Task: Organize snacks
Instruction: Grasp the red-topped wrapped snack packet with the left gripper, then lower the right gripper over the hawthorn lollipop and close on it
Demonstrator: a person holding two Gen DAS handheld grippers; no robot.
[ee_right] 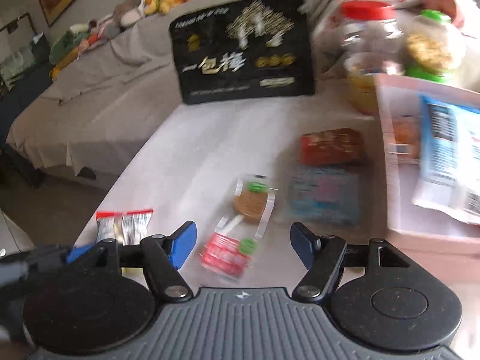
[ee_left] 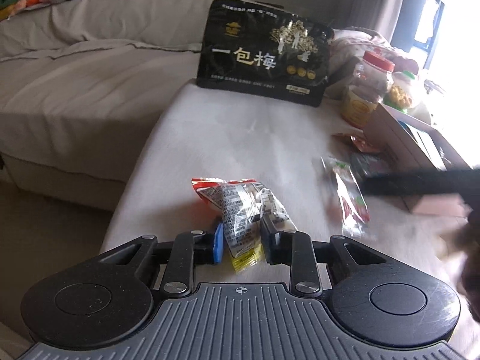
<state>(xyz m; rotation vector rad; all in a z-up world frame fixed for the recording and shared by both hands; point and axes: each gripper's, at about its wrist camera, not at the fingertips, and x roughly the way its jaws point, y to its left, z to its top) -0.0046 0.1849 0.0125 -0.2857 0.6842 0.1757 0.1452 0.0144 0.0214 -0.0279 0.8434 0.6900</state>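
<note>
My left gripper is shut on a small clear snack packet with red and yellow ends, low over the white table. The same packet shows in the right wrist view at lower left. My right gripper is open and empty, just above a clear lollipop-shaped snack packet with red print; that packet also shows in the left wrist view. A pink box at right holds a blue and white bag. The right gripper shows as a dark blur in the left wrist view.
A large black plum bag stands at the table's far edge. Jars with red and green lids stand at back right. A red packet and a blue packet lie by the box. A grey sofa is left.
</note>
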